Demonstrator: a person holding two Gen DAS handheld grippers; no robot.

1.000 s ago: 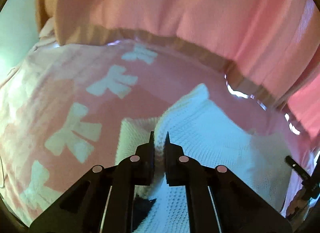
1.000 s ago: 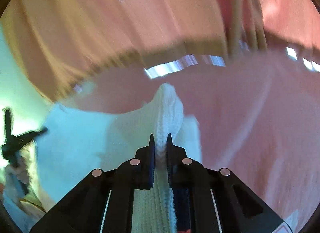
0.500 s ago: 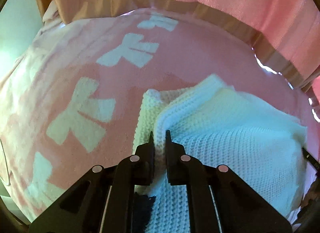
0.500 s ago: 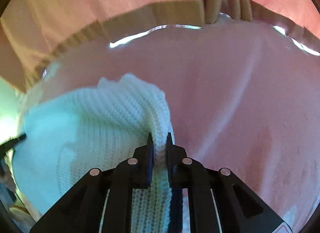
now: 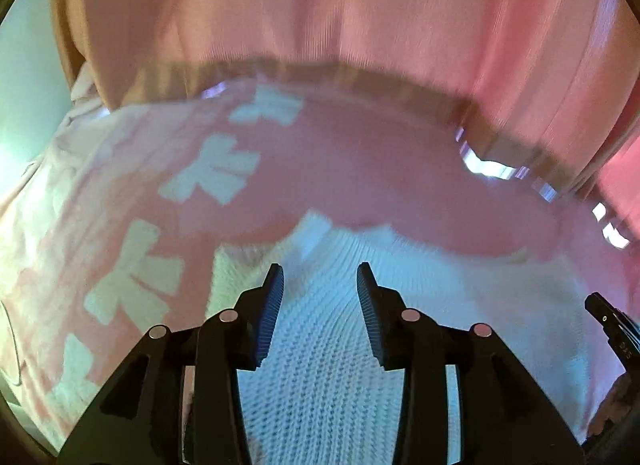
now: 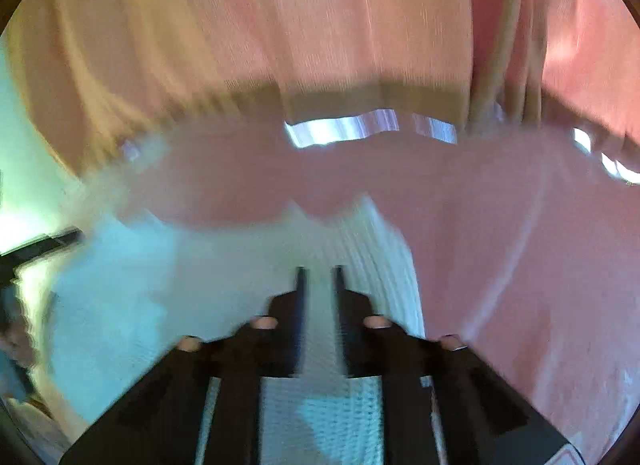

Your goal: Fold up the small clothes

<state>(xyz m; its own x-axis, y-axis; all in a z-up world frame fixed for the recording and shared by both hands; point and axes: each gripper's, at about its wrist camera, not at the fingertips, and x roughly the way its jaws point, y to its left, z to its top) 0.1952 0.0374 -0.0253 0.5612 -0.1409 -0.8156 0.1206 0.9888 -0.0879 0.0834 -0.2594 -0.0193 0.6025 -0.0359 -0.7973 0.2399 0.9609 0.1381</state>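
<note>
A small white knitted garment [image 5: 400,305] lies on a pink blanket [image 5: 360,169] with white bow shapes. My left gripper [image 5: 320,277] is open over the garment's left part, its jaws apart with the knit lying between and below them. In the right wrist view the same garment [image 6: 180,273] spreads to the left. My right gripper [image 6: 319,277] is blurred and stands over the garment's right edge; its jaws show a narrow gap with white knit in it.
A pink curtain [image 5: 360,25] with a brown hem hangs behind the blanket's far edge. The other gripper's black tip [image 5: 612,329] shows at the right of the left wrist view, and at the left [image 6: 36,249] of the right wrist view.
My left gripper has opened and let go of the garment. The garment has dropped flat onto the blanket. My right gripper's jaws have parted a little.
</note>
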